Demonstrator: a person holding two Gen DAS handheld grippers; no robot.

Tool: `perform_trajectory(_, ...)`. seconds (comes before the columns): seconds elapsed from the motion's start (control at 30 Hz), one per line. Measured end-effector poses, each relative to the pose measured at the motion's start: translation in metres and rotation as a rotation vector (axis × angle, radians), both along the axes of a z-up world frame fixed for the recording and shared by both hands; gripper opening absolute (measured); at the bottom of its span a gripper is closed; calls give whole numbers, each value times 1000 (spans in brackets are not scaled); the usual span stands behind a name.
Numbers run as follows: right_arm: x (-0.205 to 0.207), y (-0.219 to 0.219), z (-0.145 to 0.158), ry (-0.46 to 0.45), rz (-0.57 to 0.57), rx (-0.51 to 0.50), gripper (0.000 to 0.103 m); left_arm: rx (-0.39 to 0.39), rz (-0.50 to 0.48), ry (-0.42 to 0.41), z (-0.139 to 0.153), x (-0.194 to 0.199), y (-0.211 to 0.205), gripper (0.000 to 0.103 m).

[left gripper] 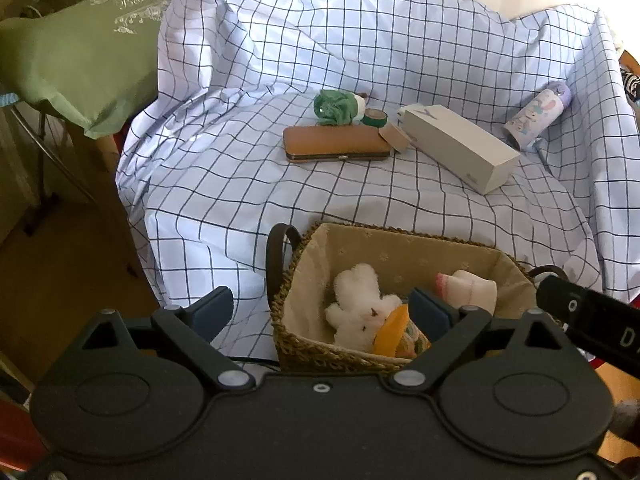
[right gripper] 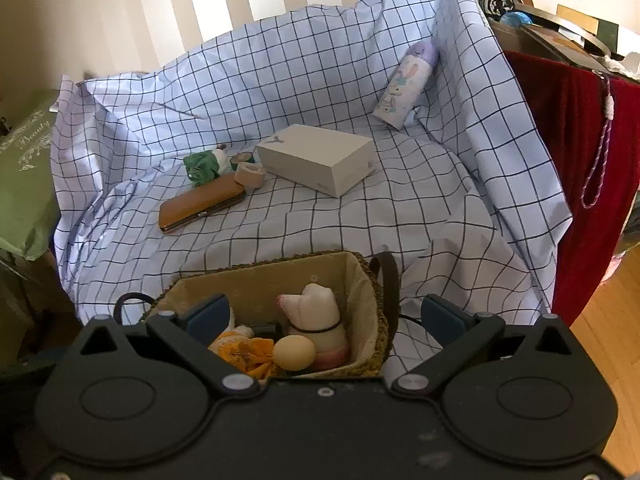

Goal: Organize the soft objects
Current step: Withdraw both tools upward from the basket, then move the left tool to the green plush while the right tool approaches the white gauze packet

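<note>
Right claw (right gripper: 326,316) gapes over basket (right gripper: 366,280) holding plush cat (right gripper: 320,320), possibly an egg (right gripper: 294,353).

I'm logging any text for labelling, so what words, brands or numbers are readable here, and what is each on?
"Beauty", in white script with ornaments, on the green cloth left of the checked sheet.
"D", followed by a cut-off letter, on the black bar at the right edge of the left wrist view.
White box: a small mark on top and faint print on one side, too small to read.
Bottle: cartoon pictures only, no readable text.
</note>
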State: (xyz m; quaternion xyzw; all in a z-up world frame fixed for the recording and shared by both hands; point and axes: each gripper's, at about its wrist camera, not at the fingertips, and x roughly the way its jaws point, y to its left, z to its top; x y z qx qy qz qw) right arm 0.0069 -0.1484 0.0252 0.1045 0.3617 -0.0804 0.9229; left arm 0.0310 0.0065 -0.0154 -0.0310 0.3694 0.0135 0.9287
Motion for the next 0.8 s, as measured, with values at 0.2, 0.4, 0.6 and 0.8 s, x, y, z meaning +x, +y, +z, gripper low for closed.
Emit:
perform_trajectory(0.2,6,-1,-4,24,3,-33,103,33,5,-6,-1,4,-2,92)
perform_trajectory(0.4,18,-1,-9,49,21,-25,103,58,16,20,-4,15,-1,92)
perform_trajectory(0.6,35,1,-11,52,42,-36,103,62,31,41,-7,28,5,92)
perform_trajectory(0.8,60,1,-15,78,69,-42,103,76,12,49,-7,45,7,92)
